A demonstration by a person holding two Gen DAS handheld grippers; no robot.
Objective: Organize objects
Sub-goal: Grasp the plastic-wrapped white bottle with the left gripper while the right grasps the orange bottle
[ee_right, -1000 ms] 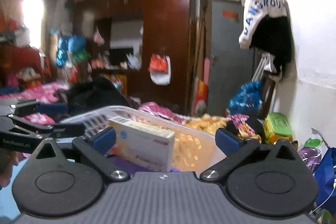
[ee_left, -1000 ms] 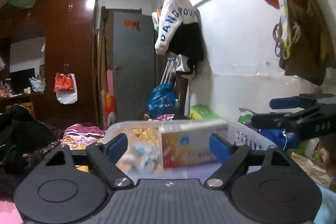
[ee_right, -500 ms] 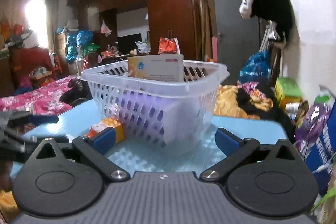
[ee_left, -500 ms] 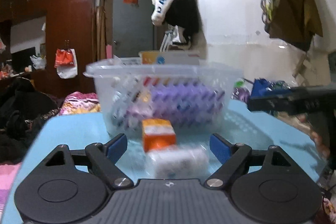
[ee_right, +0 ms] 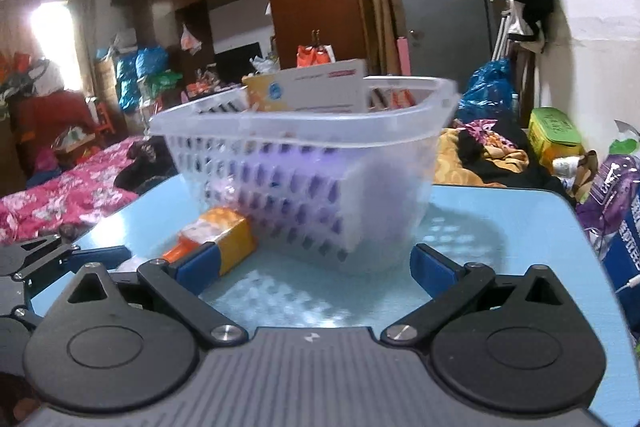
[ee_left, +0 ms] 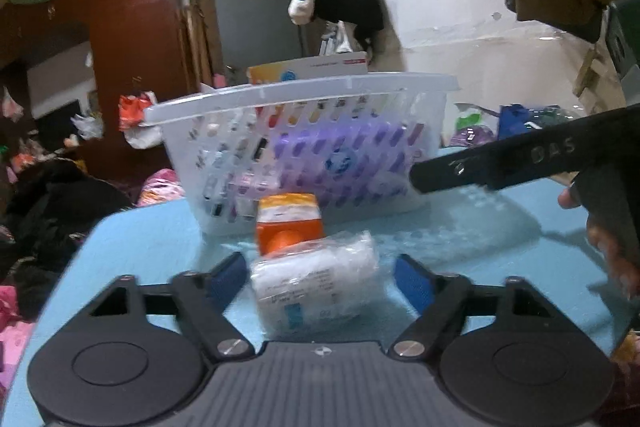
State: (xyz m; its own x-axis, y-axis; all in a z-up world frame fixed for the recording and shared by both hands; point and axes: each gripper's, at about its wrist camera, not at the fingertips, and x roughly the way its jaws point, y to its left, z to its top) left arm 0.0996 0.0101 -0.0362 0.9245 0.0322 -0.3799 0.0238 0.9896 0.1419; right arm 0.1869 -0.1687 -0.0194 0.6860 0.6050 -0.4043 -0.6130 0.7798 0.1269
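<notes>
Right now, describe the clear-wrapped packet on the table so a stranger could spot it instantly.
Find the white slotted basket on the light blue table. In front of it lies an orange box, and nearer still the clear-wrapped white packet, between the left gripper fingers. Only it is crinkly, see-through plastic.

One white basket [ee_left: 304, 99] is sitting on one blue table [ee_left: 160, 239]. One orange box [ee_left: 289, 223] and one clear-wrapped pack [ee_left: 316, 283] are lying beside it.

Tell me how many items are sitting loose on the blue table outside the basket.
2: an orange box against the basket wall, and a clear-wrapped white pack nearer, between the left gripper jaws. Others may be hidden.
</notes>
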